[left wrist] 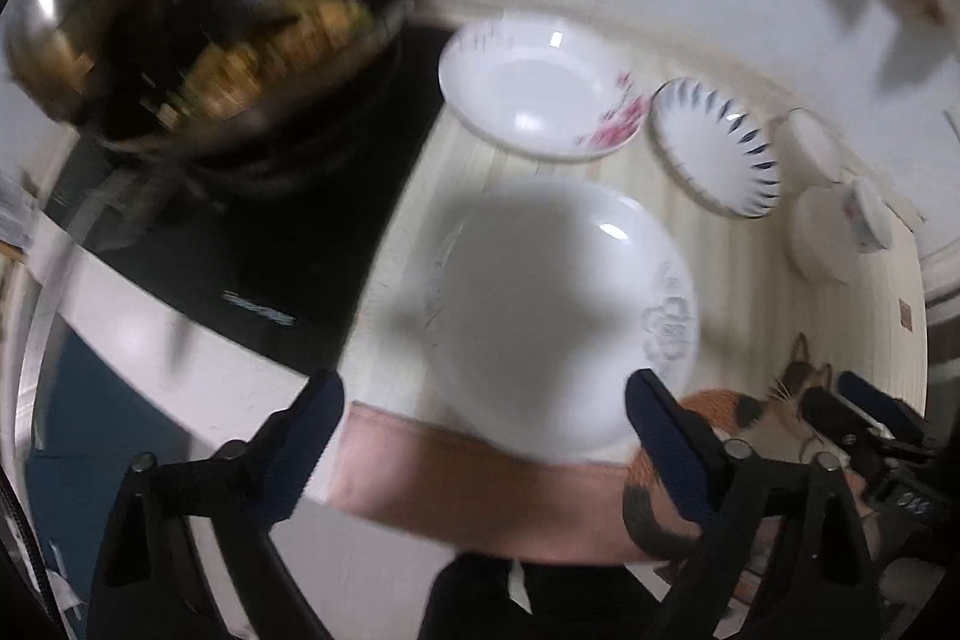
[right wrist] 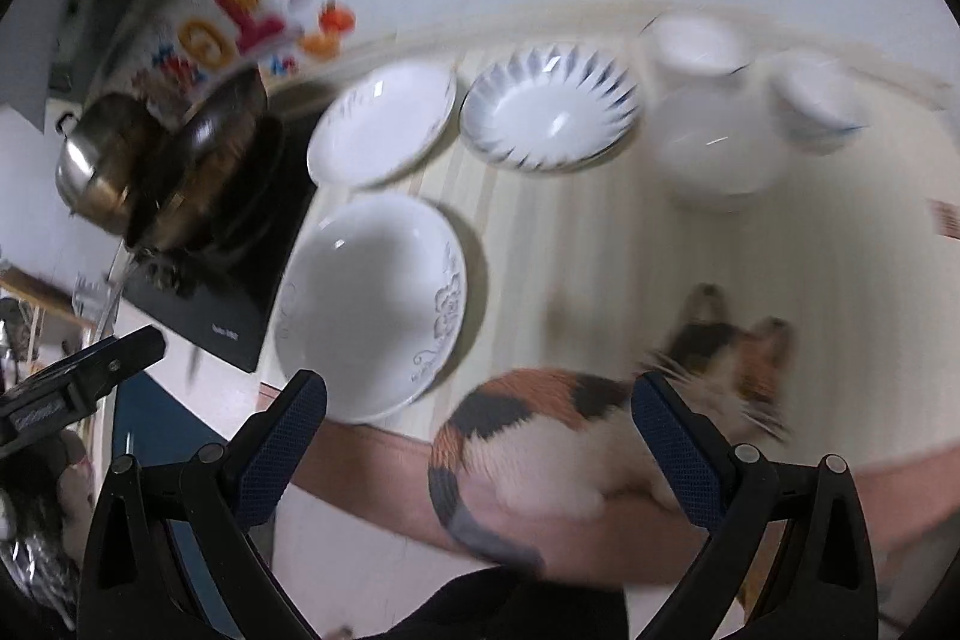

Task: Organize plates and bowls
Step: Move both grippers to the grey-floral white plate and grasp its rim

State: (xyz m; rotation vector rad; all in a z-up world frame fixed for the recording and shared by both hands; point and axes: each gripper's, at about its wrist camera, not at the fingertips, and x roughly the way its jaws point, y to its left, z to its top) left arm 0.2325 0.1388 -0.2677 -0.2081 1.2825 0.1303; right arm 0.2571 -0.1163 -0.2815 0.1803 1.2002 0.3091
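Claws, left claw (left wrist: 486,436) and right claw (right wrist: 480,430), both spread and empty above the surface (right wrist: 780,310), next probably grabbing the nearest plate (left wrist: 558,316), cat (right wrist: 570,436) permitting.

We can read nothing for certain. The black cooktop (right wrist: 240,304) carries a small pale brand mark at its near edge, too blurred to make out. Behind the cooktop, a colourful wall poster (right wrist: 240,28) shows large smeared characters, also illegible.
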